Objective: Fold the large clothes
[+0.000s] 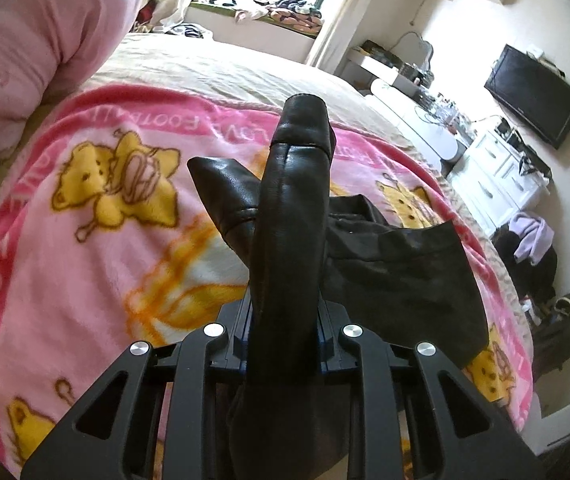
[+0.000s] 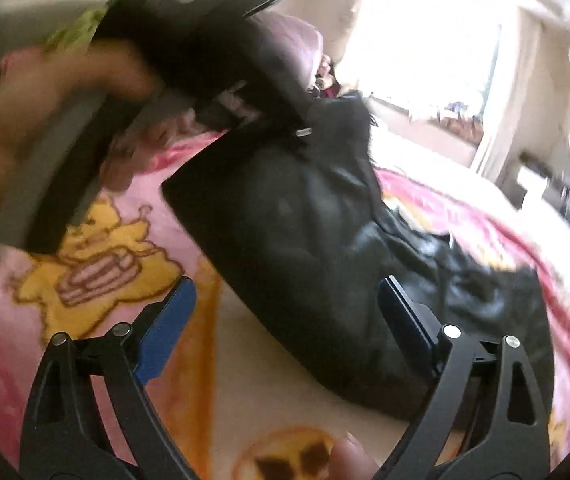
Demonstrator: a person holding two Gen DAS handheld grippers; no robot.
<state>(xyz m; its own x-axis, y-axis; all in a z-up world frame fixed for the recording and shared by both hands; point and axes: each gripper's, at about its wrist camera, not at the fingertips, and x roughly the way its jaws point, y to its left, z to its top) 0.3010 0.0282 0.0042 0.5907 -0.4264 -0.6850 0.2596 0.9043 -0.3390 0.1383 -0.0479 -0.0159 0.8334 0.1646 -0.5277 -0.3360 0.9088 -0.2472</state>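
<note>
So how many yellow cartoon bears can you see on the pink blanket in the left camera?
4 on the pink blanket: one upper left, one at the bottom left edge, one right of the black jacket, one lower right. The jacket may hide more.

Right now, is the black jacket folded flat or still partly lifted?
Partly lifted. The left hand-held gripper is shut on a sleeve of the black jacket, holding it above the pink blanket; the rest lies rumpled.

One black leather jacket [image 1: 285,216] lies on one pink cartoon blanket [image 1: 85,240]. Two grippers are in use: the left gripper [image 1: 284,312] and the right gripper [image 2: 285,320]. One television [image 1: 533,96] hangs on the wall.
</note>
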